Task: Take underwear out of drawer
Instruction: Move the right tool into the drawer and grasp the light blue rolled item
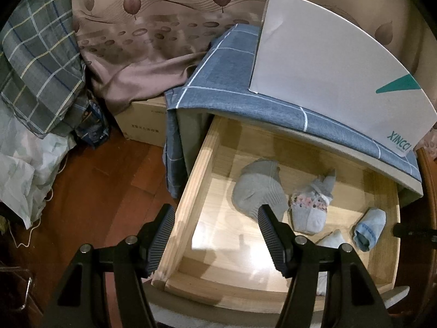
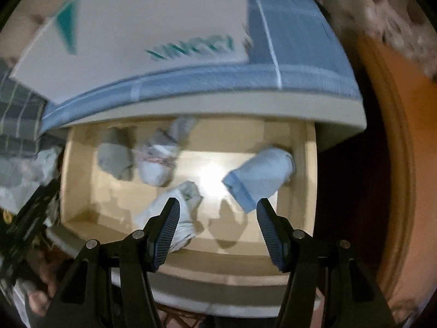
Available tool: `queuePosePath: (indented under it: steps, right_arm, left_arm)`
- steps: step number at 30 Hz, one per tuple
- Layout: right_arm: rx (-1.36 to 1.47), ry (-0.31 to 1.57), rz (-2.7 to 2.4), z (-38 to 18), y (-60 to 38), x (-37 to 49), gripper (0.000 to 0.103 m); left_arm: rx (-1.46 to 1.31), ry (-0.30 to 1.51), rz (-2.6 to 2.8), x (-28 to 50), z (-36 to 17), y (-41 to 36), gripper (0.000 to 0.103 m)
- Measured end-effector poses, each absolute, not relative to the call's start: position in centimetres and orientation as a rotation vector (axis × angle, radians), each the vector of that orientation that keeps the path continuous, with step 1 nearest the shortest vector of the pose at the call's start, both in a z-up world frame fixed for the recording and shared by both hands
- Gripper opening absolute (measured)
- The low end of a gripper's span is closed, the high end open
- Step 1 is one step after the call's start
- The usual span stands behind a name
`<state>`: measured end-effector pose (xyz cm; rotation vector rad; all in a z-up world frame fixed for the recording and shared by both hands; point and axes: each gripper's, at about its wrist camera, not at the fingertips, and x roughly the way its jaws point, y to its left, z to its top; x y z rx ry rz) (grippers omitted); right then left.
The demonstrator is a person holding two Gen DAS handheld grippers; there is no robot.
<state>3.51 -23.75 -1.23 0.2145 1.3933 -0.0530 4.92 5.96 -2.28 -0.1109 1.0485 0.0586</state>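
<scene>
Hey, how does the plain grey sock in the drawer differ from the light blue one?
The grey sock lies toward the drawer's left side; the light blue sock lies by its right wall. The grey sock is spread flat and looks larger; the light blue sock is bunched into a short roll with its cuff open. Both rest on the drawer's wooden floor, untouched by either gripper.

Two wrist cameras over one open drawer

The left wrist view looks steeply down from the drawer's (image 1: 191,186) front left corner, taking in floor (image 1: 95,186) and curtain (image 1: 153,27) beyond. The right wrist view, blurred, faces almost straight down from close above the drawer's front rim. Both share the drawer interior, the rolled pieces (image 1: 308,210) in it, and the white box (image 1: 327,68) on the cloth-covered top.
</scene>
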Motion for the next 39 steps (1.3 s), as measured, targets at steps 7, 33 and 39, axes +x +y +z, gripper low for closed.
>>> queuePosePath:
  steps: [7, 33, 39]
  right_arm:
    - [0.319, 1.433, -0.194, -5.8, -25.4, 5.1, 0.056]
    - [0.207, 1.537, -0.241, -12.4, -24.7, 7.6, 0.051]
    - [0.170, 1.596, -0.172, -12.1, -23.6, 5.3, 0.050]
  left_arm:
    - [-0.112, 1.047, 0.053, 4.9, -2.3, 5.9, 0.065]
    - [-0.107, 1.051, 0.053, 5.1, -2.6, 5.6, 0.065]
    - [-0.111, 1.061, 0.048, 5.0, -2.6, 5.8, 0.065]
